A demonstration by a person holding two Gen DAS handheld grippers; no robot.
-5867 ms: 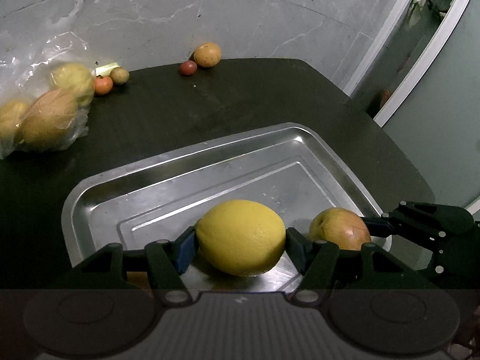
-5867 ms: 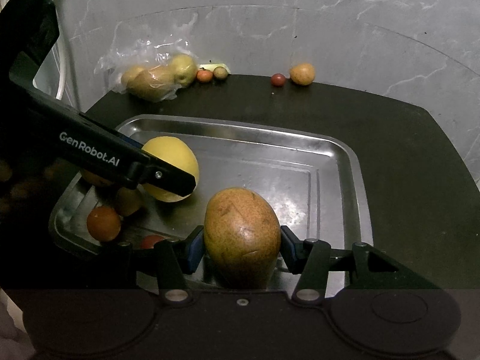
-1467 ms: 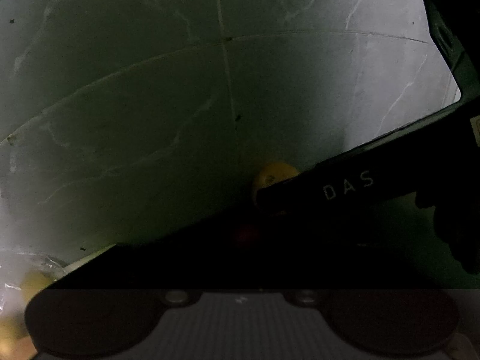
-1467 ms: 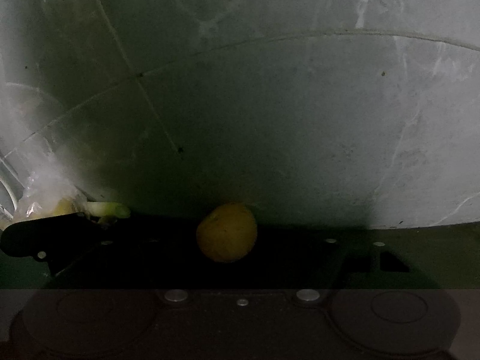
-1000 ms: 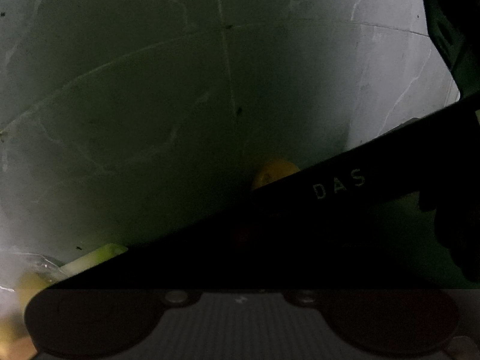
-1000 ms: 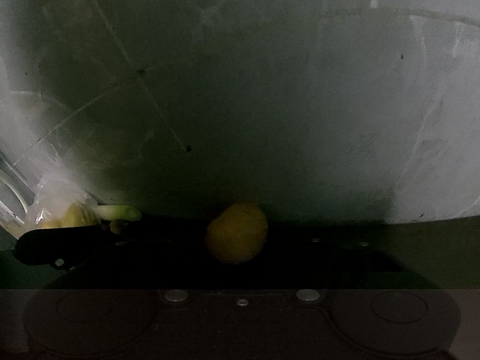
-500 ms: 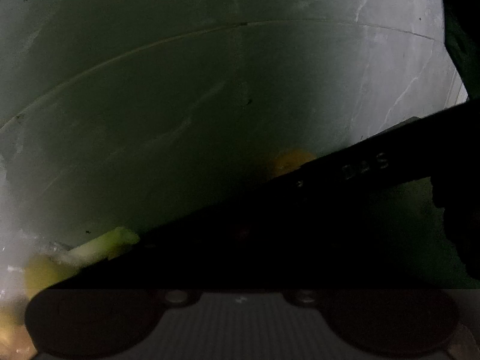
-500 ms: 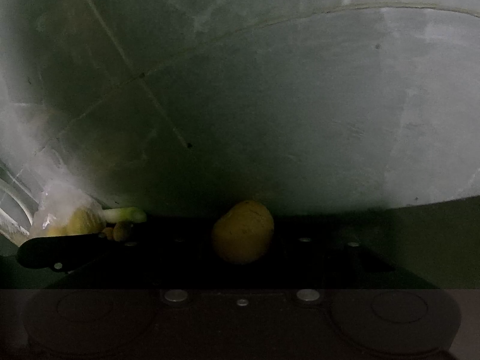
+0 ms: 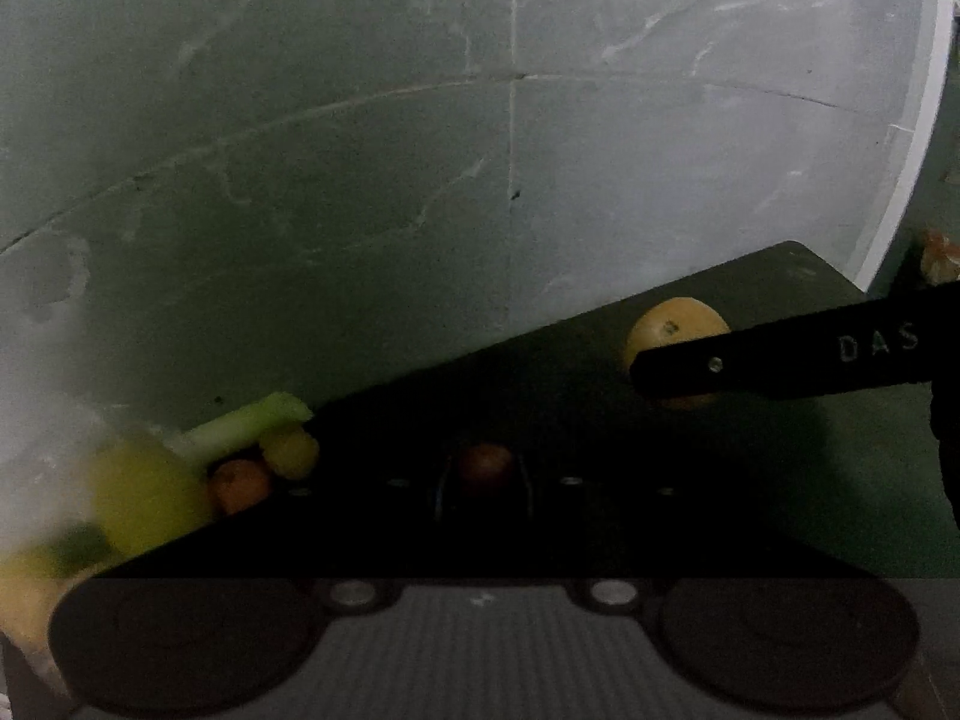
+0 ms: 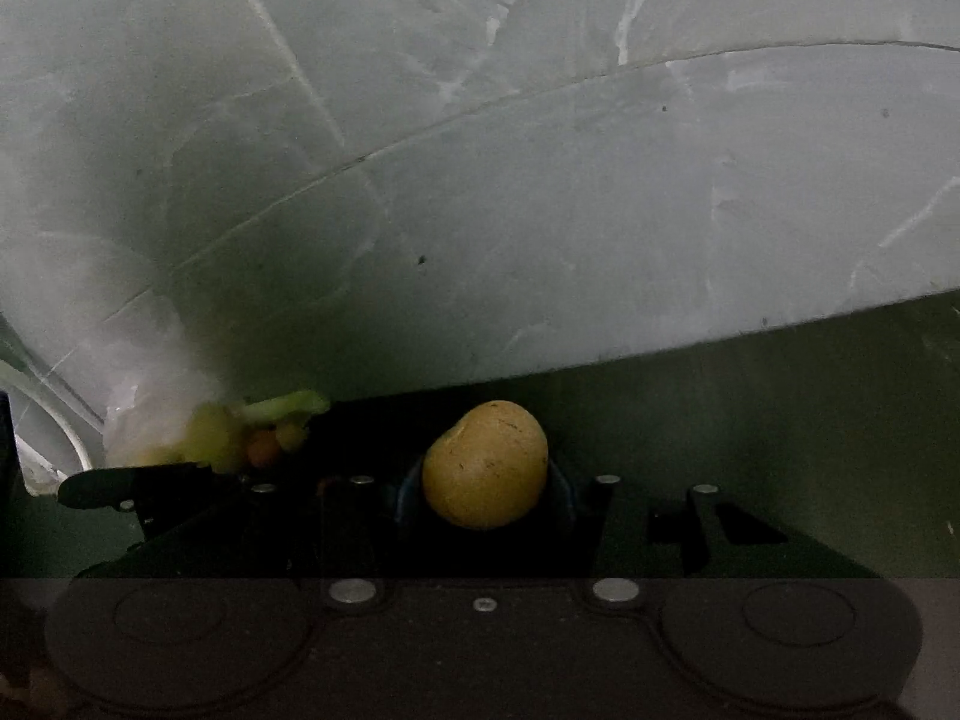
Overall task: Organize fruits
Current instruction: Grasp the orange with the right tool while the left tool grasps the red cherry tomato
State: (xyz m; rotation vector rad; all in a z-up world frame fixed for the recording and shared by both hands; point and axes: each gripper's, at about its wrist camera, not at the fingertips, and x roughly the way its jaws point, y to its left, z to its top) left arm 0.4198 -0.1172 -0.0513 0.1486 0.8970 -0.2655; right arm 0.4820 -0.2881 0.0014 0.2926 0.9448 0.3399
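A small red fruit [image 9: 483, 467] sits on the dark table [image 9: 600, 420] between the pads of my left gripper [image 9: 483, 480], which is shut on it. A yellow-brown fruit [image 10: 485, 465] is held between the blue pads of my right gripper [image 10: 486, 495], which is shut on it. From the left wrist, that same fruit [image 9: 672, 324] shows at the right, half covered by a right finger [image 9: 780, 360] marked DAS. A left finger [image 10: 120, 489] shows at the far left of the right wrist view. The scene is very dark.
A clear plastic bag of yellow fruits [image 9: 138, 498] lies at the left by the wall, with a green stalk [image 9: 240, 426], a small orange fruit [image 9: 240, 483] and a small yellowish fruit [image 9: 291, 450] beside it. The grey marble wall [image 9: 480, 180] stands just behind.
My right fingers have drawn in around the yellow-brown fruit. The left view has shifted, so the right finger now lies lower right and the red fruit shows between my left pads.
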